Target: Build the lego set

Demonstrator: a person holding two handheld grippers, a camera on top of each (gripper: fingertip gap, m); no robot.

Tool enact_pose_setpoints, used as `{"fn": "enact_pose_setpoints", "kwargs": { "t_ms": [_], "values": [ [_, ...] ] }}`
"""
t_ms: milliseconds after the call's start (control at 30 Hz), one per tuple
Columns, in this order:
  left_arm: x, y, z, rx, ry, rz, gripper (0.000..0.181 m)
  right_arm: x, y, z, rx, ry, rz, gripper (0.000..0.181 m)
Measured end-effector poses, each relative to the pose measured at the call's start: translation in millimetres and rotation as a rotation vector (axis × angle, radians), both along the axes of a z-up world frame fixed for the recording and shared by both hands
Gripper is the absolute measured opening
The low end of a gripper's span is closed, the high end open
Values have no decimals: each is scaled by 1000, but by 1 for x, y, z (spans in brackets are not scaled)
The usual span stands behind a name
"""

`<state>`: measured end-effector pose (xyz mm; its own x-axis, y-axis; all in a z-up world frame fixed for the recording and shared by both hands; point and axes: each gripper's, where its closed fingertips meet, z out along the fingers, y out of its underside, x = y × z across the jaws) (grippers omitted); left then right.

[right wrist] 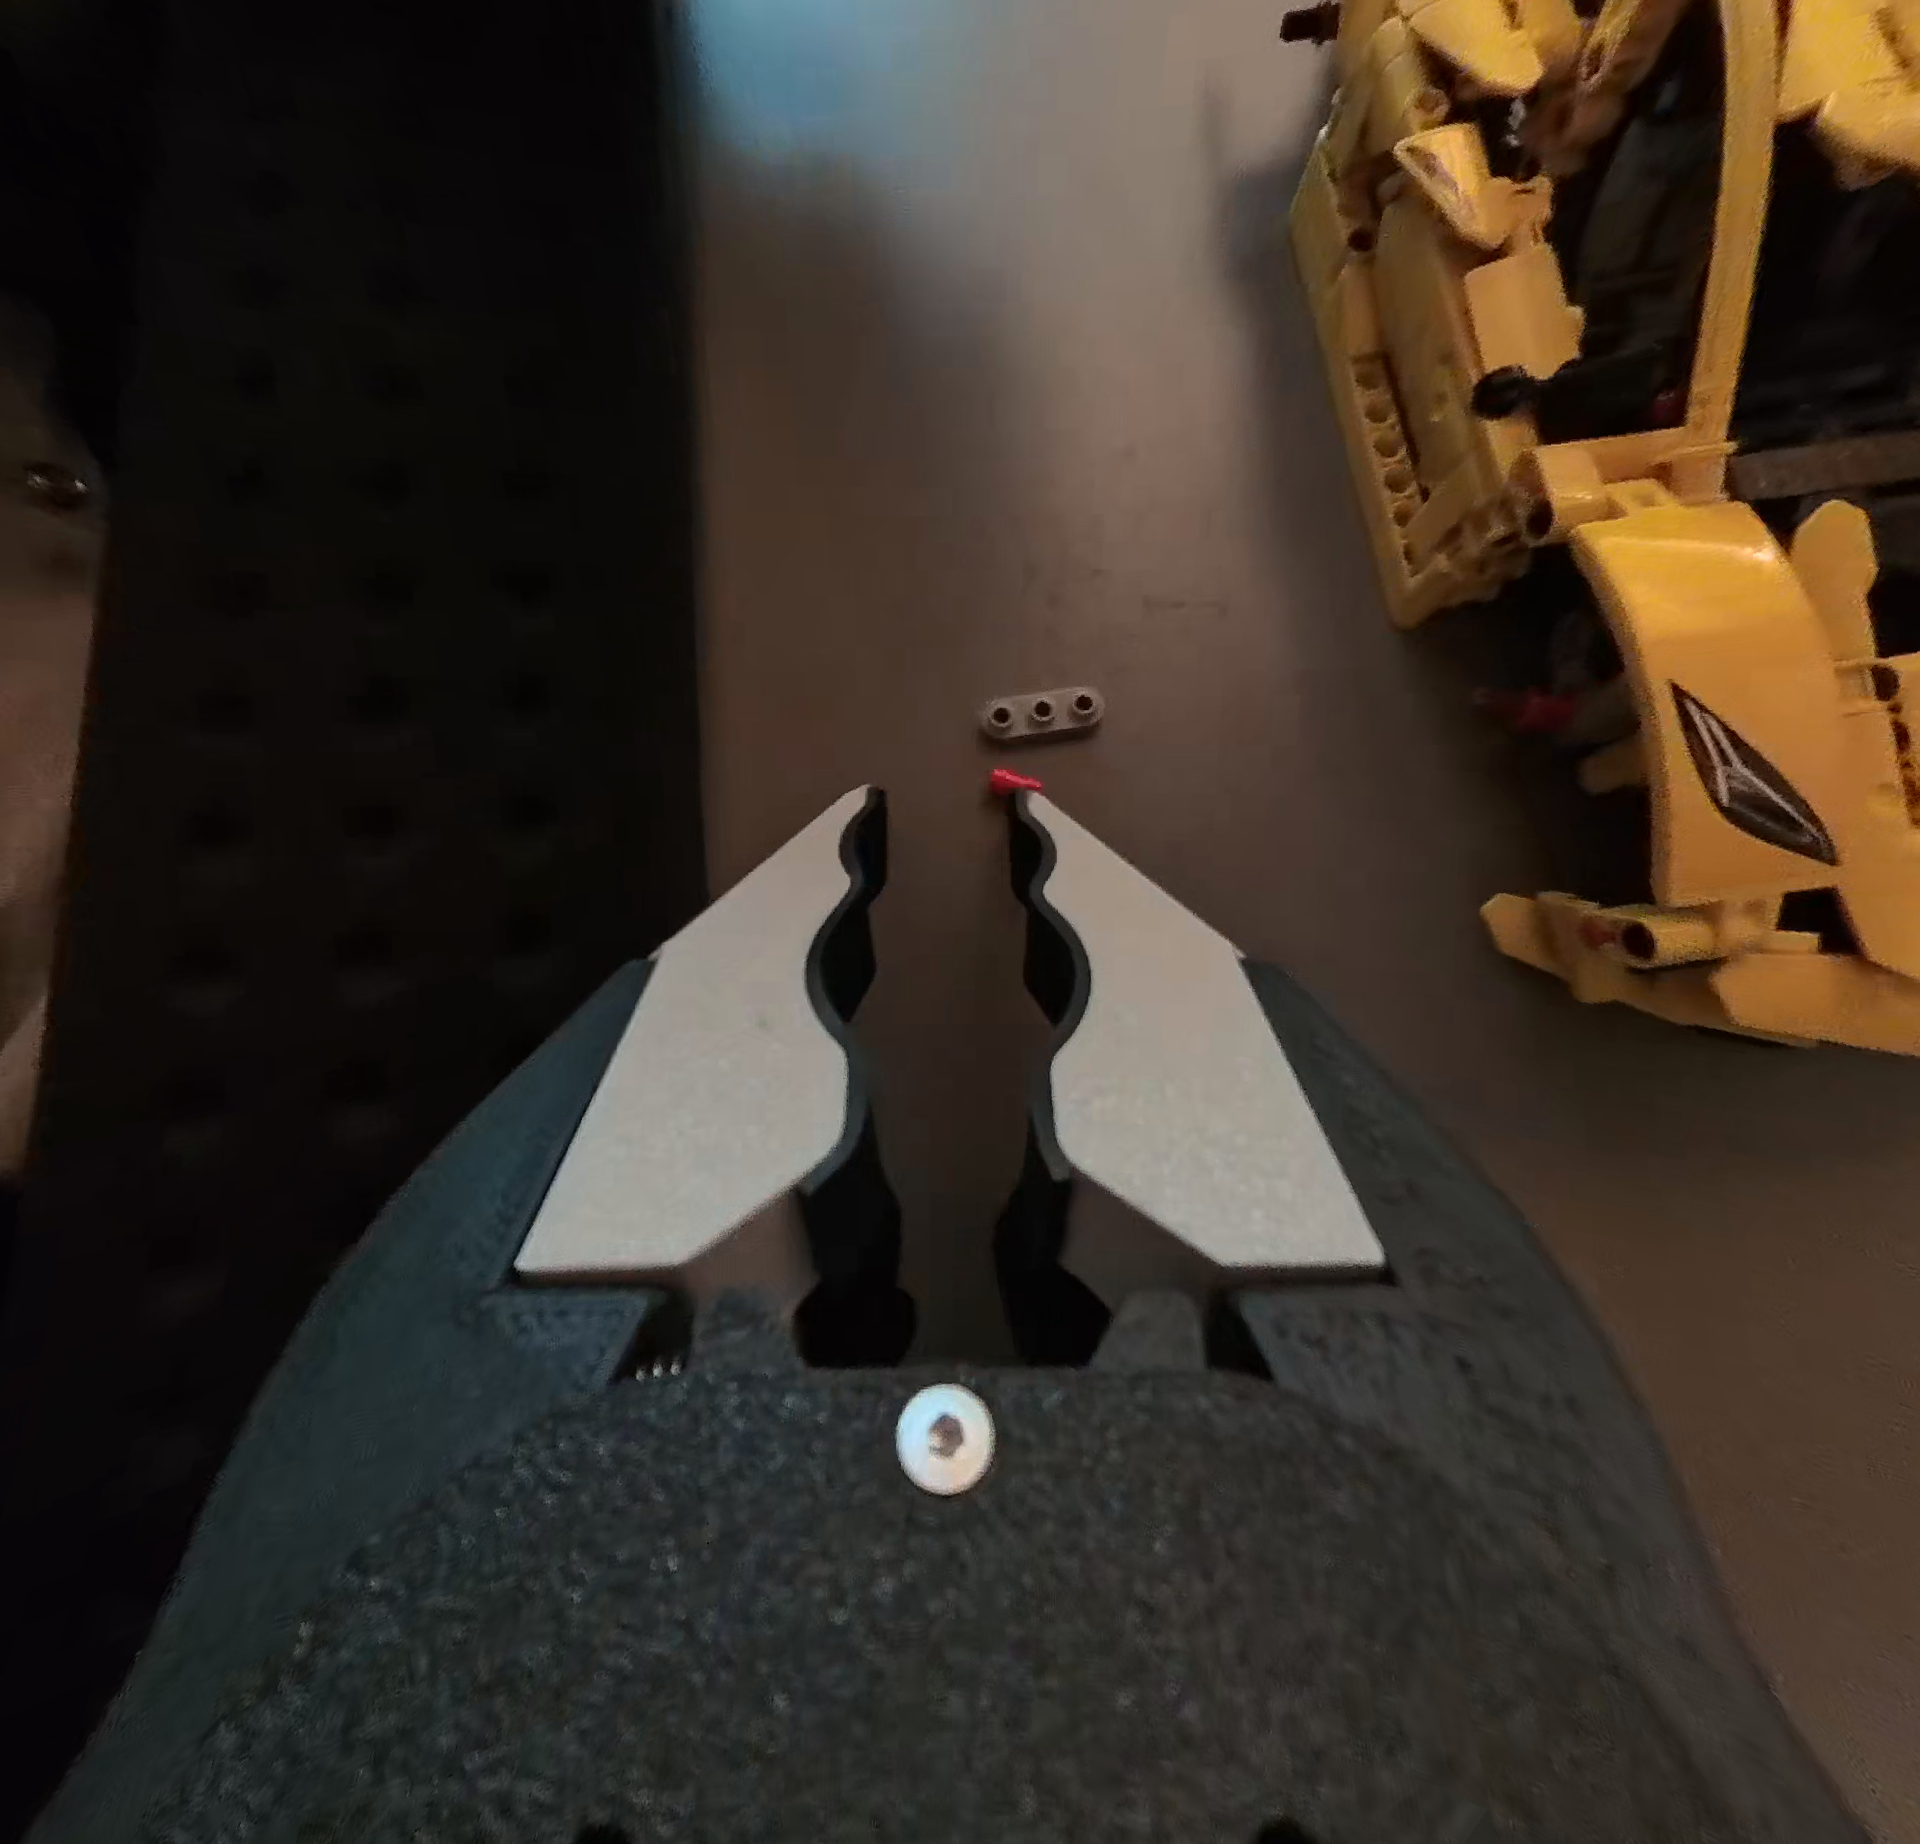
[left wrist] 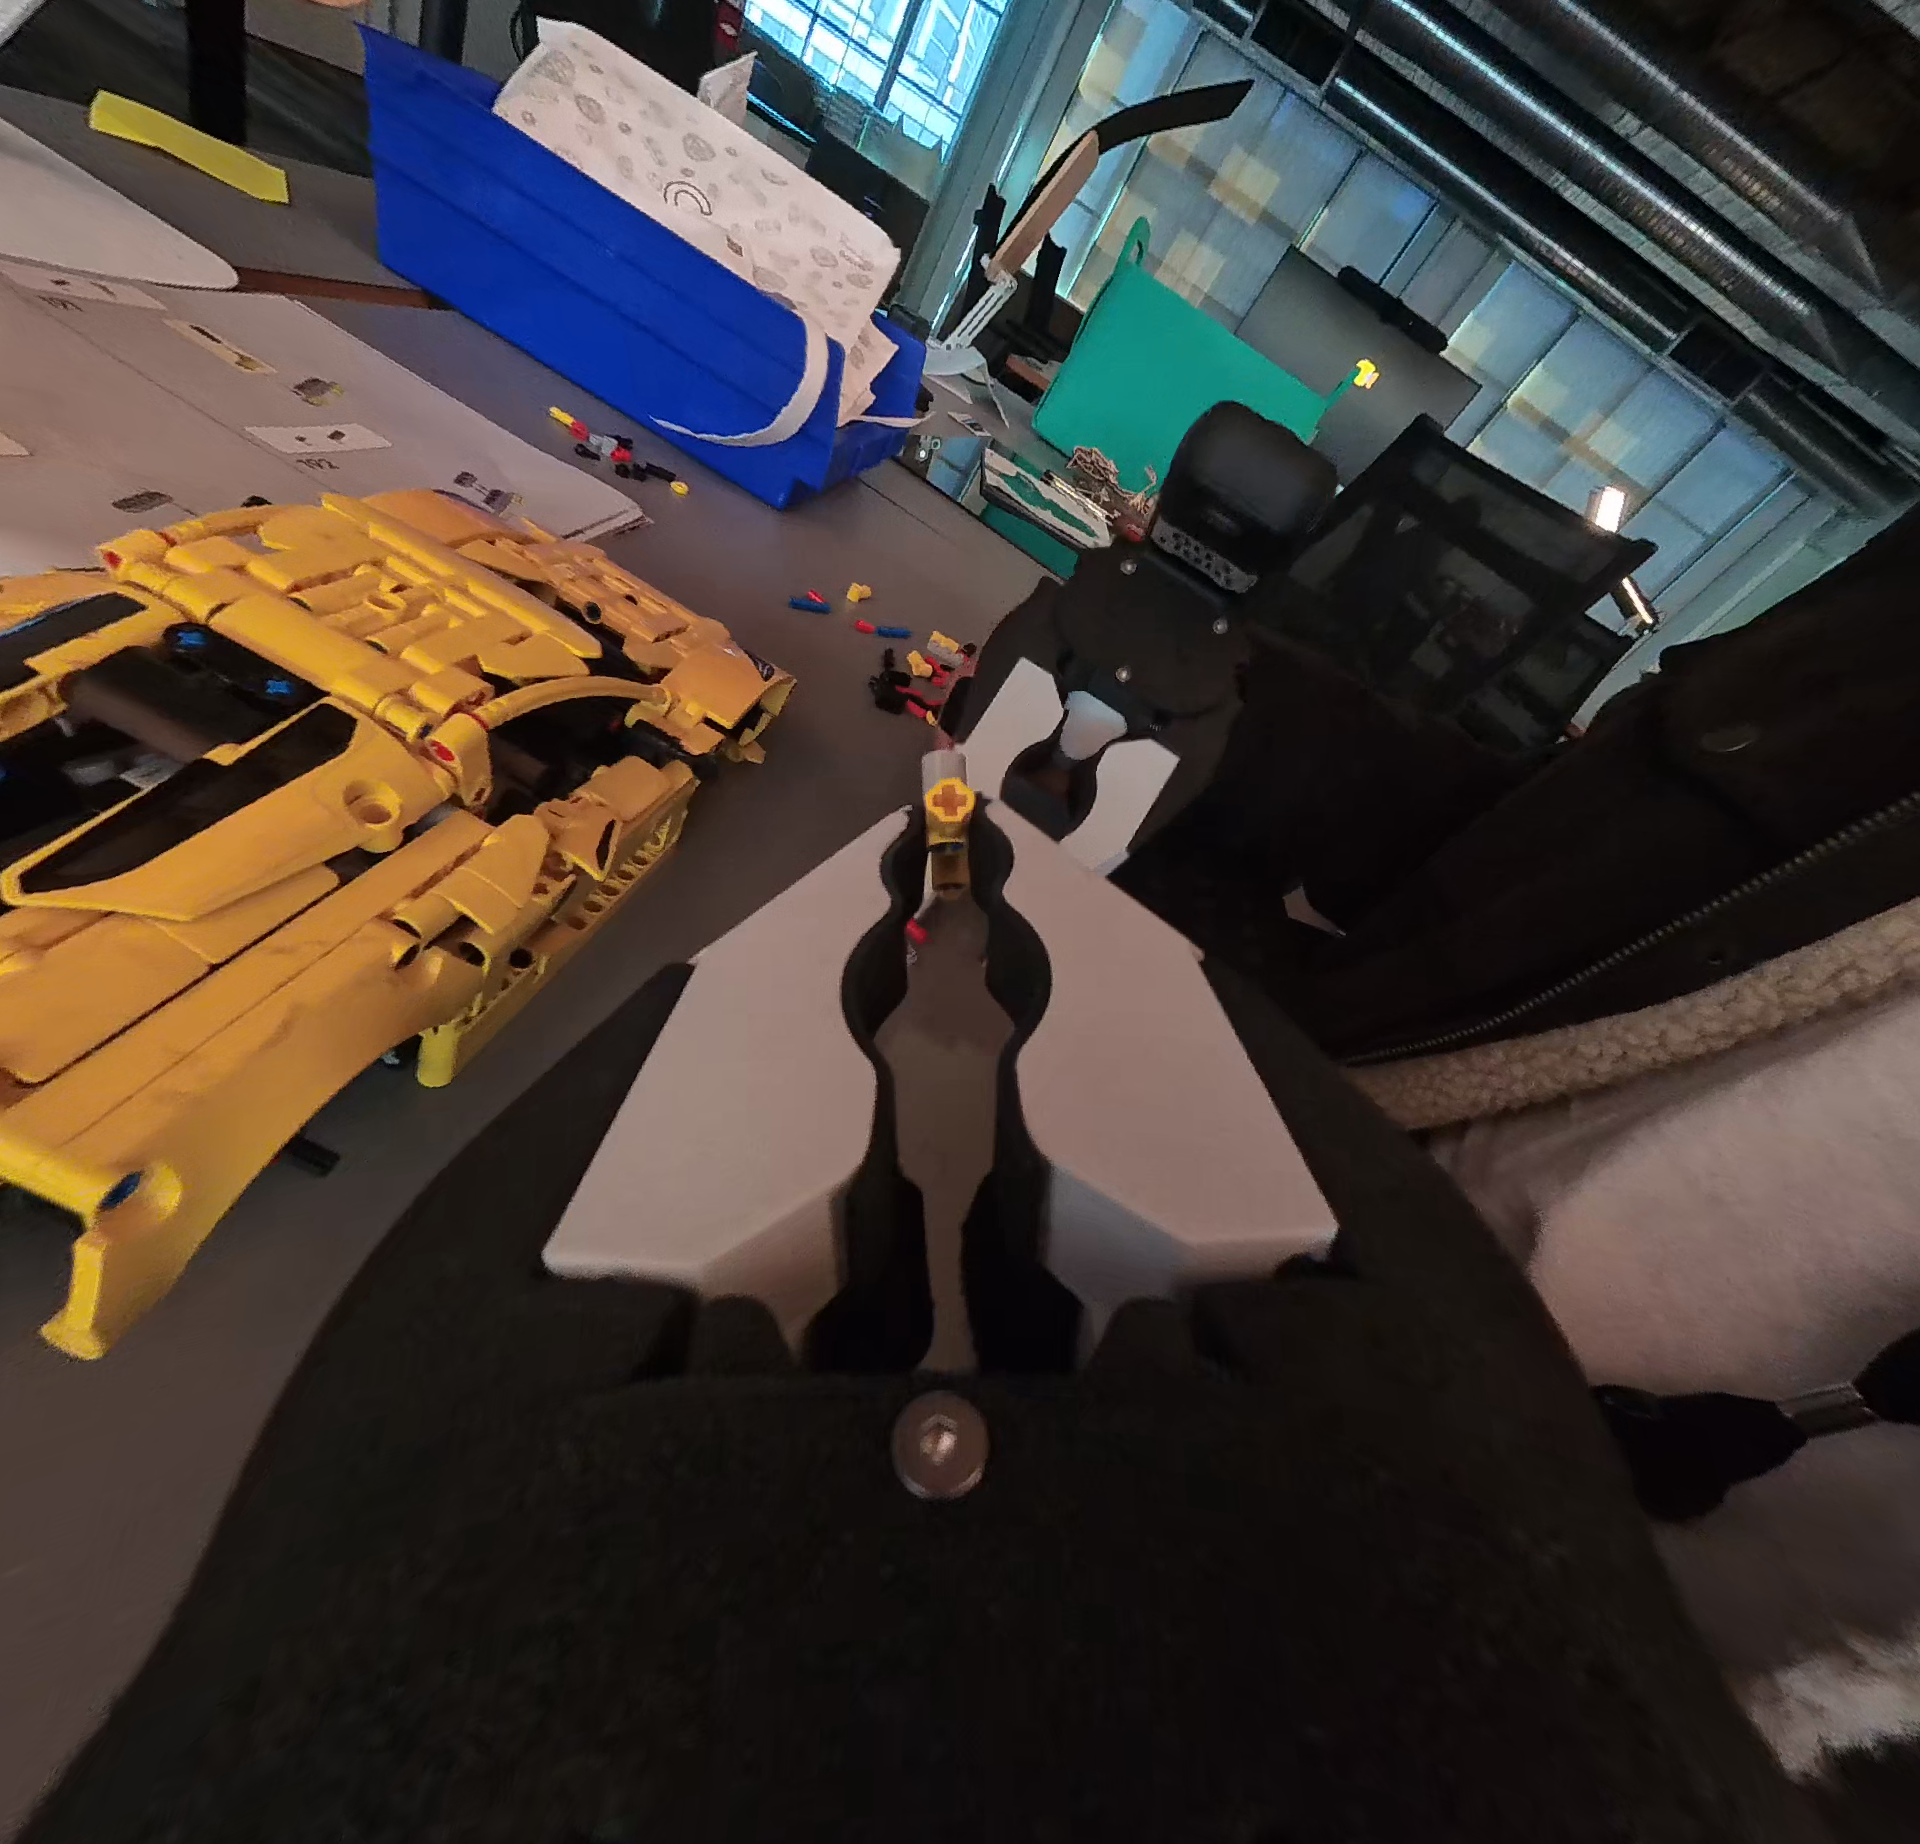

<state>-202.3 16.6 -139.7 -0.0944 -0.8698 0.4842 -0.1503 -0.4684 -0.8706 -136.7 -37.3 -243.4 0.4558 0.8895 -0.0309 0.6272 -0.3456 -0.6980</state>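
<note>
Yellow lego car (left wrist: 312, 818) fills left of left wrist view, on grey table (left wrist: 852, 506). Left gripper (left wrist: 948, 838) clamped on small yellow connector piece (left wrist: 948, 815), frame centre. Right gripper (right wrist: 948, 807) approx half open, empty; grey 3-hole beam (right wrist: 1041, 722) just past tips, red pin (right wrist: 1013, 781) at right fingertip.

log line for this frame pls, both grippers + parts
left gripper: shut on yellow connector | right gripper: open, above table | near tips: grey three-hole piece, red pin | yellow car: on table
</note>
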Motion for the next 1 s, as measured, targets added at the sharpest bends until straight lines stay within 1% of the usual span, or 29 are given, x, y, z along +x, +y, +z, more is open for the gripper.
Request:
{"fn": "enact_pose_setpoints", "kwargs": {
  "t_ms": [200,367,800,1000],
  "values": [
    [2,-3,-2,14,12,-10,7,3,5,6,46,-2,-47,20],
    [0,-2,-1,-2,4,-5,7,-1,5,-2,29,-12,-46,20],
    [1,-3,-2,-1,11,-7,7,5,8,0,78,-33,-67,14],
    [1,-3,-3,-2,13,-9,7,9,1,0,84,-58,-50,11]
  ]
}}
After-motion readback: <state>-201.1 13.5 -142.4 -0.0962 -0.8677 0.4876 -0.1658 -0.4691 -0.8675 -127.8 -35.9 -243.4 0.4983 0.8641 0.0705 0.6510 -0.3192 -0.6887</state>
